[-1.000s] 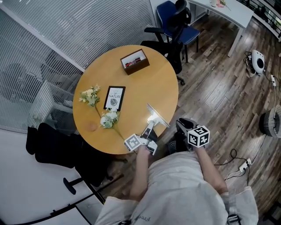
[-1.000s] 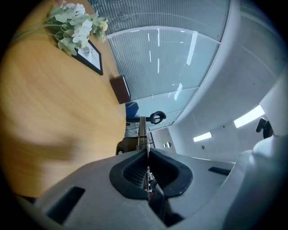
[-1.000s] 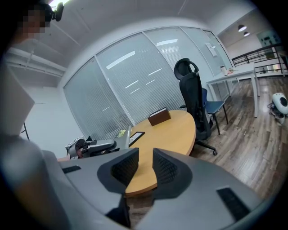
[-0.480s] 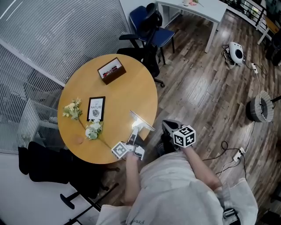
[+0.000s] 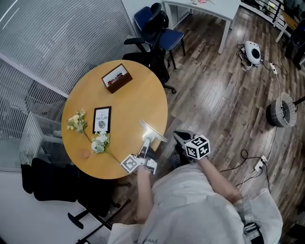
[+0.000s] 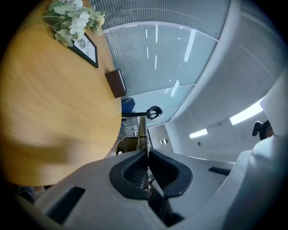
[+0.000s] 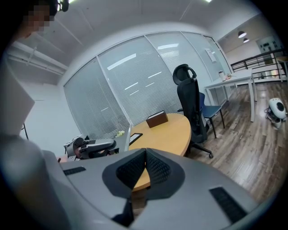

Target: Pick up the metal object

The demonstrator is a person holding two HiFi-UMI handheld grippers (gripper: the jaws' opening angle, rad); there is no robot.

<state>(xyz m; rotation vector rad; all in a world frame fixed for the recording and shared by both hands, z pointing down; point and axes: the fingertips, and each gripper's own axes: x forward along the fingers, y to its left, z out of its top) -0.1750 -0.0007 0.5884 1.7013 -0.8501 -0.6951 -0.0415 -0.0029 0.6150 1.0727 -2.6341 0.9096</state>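
The metal object [image 5: 152, 130] is a thin flat plate with a light handle, held over the near right edge of the round wooden table [image 5: 138, 95]. My left gripper [image 5: 144, 148] is shut on its handle end. In the left gripper view the plate [image 6: 142, 134] runs edge-on straight out from between the closed pads of the left gripper [image 6: 147, 170]. My right gripper [image 5: 181, 137] hangs beside the table over the wood floor, shut with nothing in it. In the right gripper view its pads [image 7: 135, 170] meet, and the left gripper [image 7: 90, 147] with the plate [image 7: 127, 136] shows at left.
On the table lie artificial flowers [image 5: 99, 142], a framed card [image 5: 102, 119] and a brown box [image 5: 116, 77]. A black office chair [image 5: 153, 45] and a blue chair [image 5: 157, 21] stand behind it, a white desk [image 5: 205, 5] further back. Cables and a power strip [image 5: 259, 164] lie on the floor at right.
The head view has swung, so everything sits further left in the picture. The left gripper keeps its hold on the metal object by the table's edge. The right gripper stays beside the table.
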